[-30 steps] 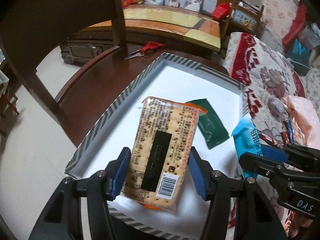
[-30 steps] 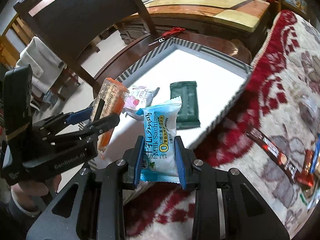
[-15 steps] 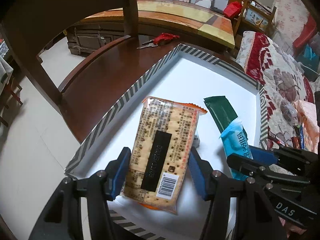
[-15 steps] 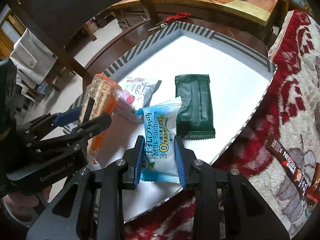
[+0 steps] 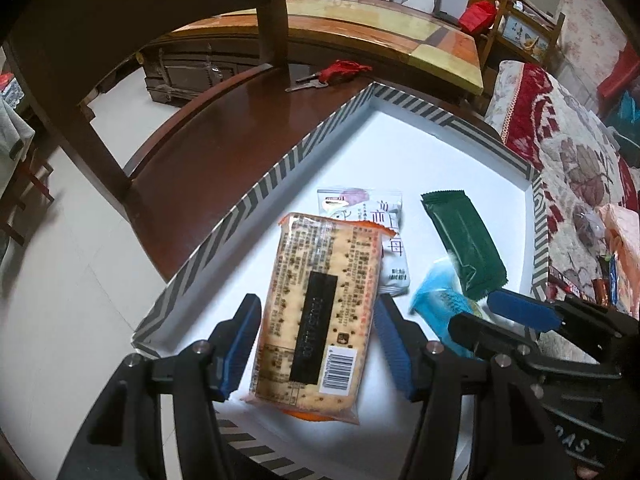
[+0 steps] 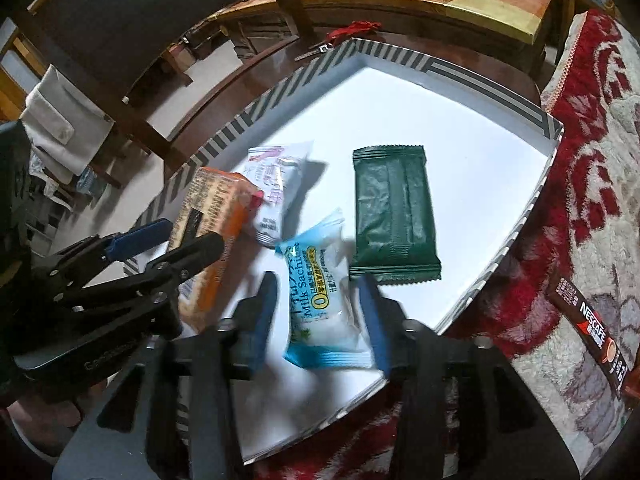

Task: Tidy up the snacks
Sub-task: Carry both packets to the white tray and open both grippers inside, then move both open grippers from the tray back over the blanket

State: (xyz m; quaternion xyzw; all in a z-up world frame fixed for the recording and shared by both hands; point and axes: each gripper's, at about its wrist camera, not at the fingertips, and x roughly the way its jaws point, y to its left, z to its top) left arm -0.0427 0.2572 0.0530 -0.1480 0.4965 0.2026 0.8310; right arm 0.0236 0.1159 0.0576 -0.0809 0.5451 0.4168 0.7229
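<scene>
A white box with a striped rim [image 5: 400, 96] [image 6: 400, 60] stands on a dark wooden table. My left gripper [image 5: 316, 348] has its jaws spread; an orange cracker pack [image 5: 320, 312] [image 6: 212, 216] lies between them, free of the pads. My right gripper [image 6: 316, 308] [image 5: 496, 316] is open too; the blue Milk Sachima pack [image 6: 320, 300] [image 5: 436, 304] lies between its jaws in the box. A white snack pack [image 5: 384, 232] [image 6: 276, 184] and a green pack [image 5: 464, 240] [image 6: 392, 212] lie in the box.
Red-handled scissors [image 5: 336, 74] lie on the table behind the box. A dark chair [image 5: 80, 60] stands at the left. A red patterned cloth [image 6: 580, 200] at the right carries a Nescafe stick [image 6: 592, 320] and other snacks [image 5: 616, 252].
Both grippers moved forward over the box and opened. The cracker pack and the blue Milk Sachima pack were let go; the white pack has come into the left wrist view.
</scene>
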